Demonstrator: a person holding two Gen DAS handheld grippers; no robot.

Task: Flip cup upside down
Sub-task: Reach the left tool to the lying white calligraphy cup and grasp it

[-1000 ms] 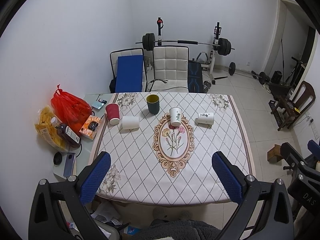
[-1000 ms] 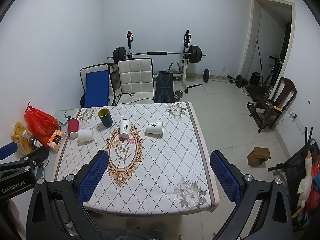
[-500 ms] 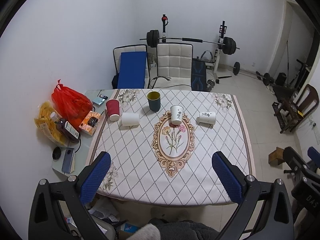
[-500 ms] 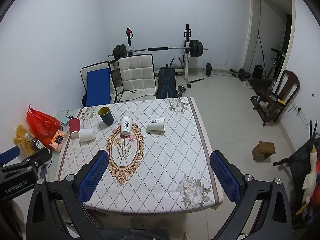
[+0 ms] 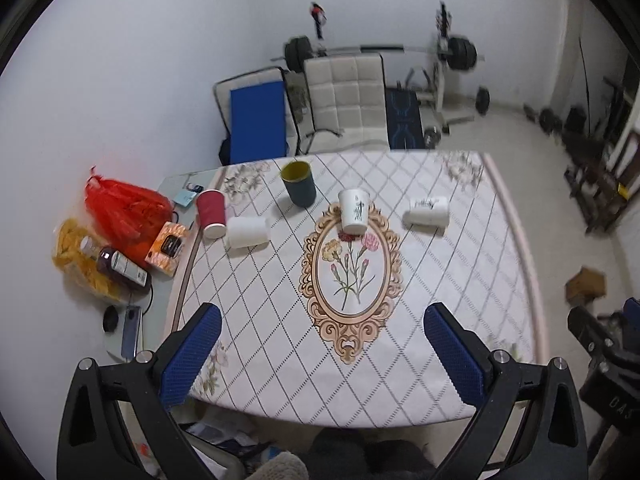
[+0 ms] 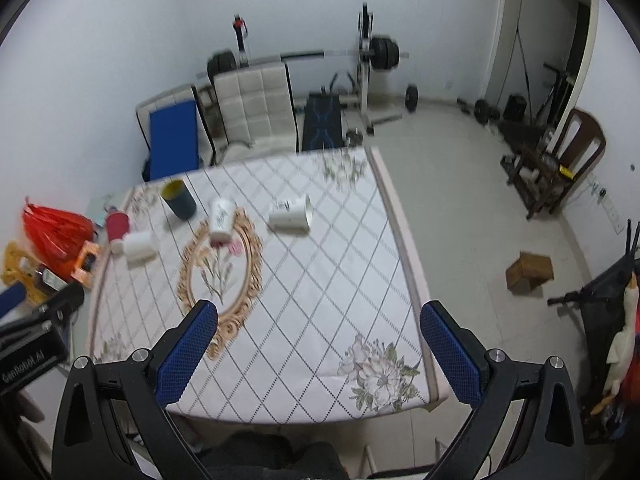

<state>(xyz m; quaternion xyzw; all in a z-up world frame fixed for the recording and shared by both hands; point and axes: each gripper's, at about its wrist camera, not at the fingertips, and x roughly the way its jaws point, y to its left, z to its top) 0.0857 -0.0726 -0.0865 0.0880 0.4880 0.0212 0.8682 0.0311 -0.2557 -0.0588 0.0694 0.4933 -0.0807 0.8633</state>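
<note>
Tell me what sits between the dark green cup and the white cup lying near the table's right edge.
The printed white cup stands between the dark green cup and the tipped white cup, clearest in the left wrist view.

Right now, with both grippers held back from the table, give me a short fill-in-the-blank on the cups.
The dark cup with the yellow inside stands ____.
The plain white cup beside the red cup lies on its ____.
The left gripper and the right gripper both hold ____.
Missing words: upright; side; nothing.
</note>
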